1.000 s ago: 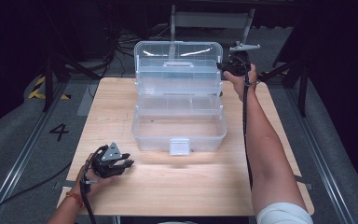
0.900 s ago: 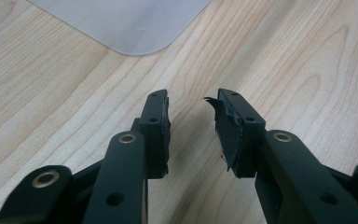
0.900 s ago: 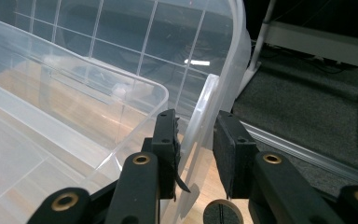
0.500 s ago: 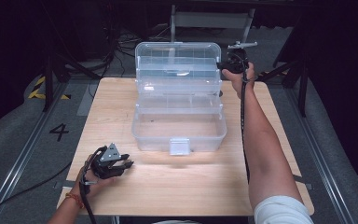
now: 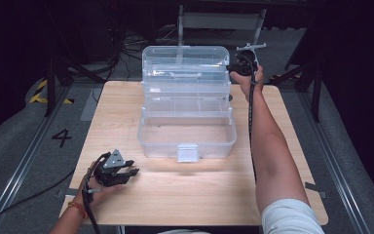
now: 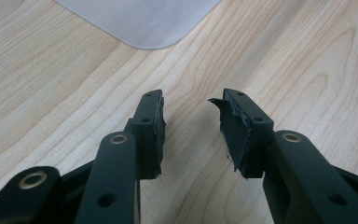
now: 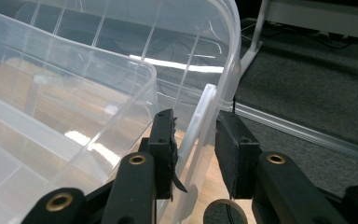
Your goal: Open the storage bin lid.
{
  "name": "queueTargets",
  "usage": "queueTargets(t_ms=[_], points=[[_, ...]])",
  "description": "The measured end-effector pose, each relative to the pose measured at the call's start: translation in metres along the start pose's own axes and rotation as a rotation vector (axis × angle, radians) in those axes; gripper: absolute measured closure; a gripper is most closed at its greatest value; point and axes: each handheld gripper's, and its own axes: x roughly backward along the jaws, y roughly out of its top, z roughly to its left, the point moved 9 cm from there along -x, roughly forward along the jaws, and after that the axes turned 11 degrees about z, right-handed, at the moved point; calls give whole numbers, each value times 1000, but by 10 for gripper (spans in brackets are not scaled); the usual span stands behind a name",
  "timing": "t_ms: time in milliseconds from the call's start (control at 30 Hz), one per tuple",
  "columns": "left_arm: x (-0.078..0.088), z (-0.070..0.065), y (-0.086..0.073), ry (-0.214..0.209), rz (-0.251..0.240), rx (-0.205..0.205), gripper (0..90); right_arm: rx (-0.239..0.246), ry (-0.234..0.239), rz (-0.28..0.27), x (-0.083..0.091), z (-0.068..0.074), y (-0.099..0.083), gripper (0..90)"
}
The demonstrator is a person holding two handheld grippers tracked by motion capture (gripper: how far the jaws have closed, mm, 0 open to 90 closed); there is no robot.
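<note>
**Right tool at the lid edge of the clear box, left tool idle near the front**

Nearest the person, the left tool (image 5: 126,171) rests low on the wooden counter (image 5: 185,195) close to its front left corner, well apart from the box. Its jaws have just been opening and stand apart with nothing between them; in the left gripper view the left tool (image 6: 191,122) shows only bare wood grain in the gap, and a rounded corner of clear plastic (image 6: 140,21) lies ahead of it. A broad strip of bare counter runs across the front, between the left hand and the person's right forearm (image 5: 272,151).

Past that strip stands the clear tiered storage box (image 5: 187,131), centred on the counter with its latch tab (image 5: 187,152) facing the person. Its trays are stepped back and its lid (image 5: 185,54) is raised at the far side. Bare wood lies to both sides of the box, wider on the left.

Farthest off, the right tool (image 5: 238,68) is held up at the lid's right edge, near the counter's far edge. In the right gripper view the right tool (image 7: 196,135) has its jaws set narrowly on either side of the lid's white rim (image 7: 204,116), the left pad touching it and the right pad just beside it; whether it is firmly pinched I cannot tell. Grey floor (image 7: 307,93) lies beyond.
</note>
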Motion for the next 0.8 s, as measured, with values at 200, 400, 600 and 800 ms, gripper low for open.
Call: queueTargets(t_ms=[200, 400, 600, 800], points=[[0, 1, -1, -1, -1, 5, 596, -16, 13, -4, -5, -2, 0, 688], [0, 2, -1, -7, -10, 9, 579, -37, 23, -7, -9, -4, -1, 682], [-1, 2, -1, -3, -14, 10, 579, -51, 26, -9, -12, -5, -2, 672], [-1, 1, -1, 1, -14, 5, 582, -58, 25, -6, -14, -6, -3, 668]])
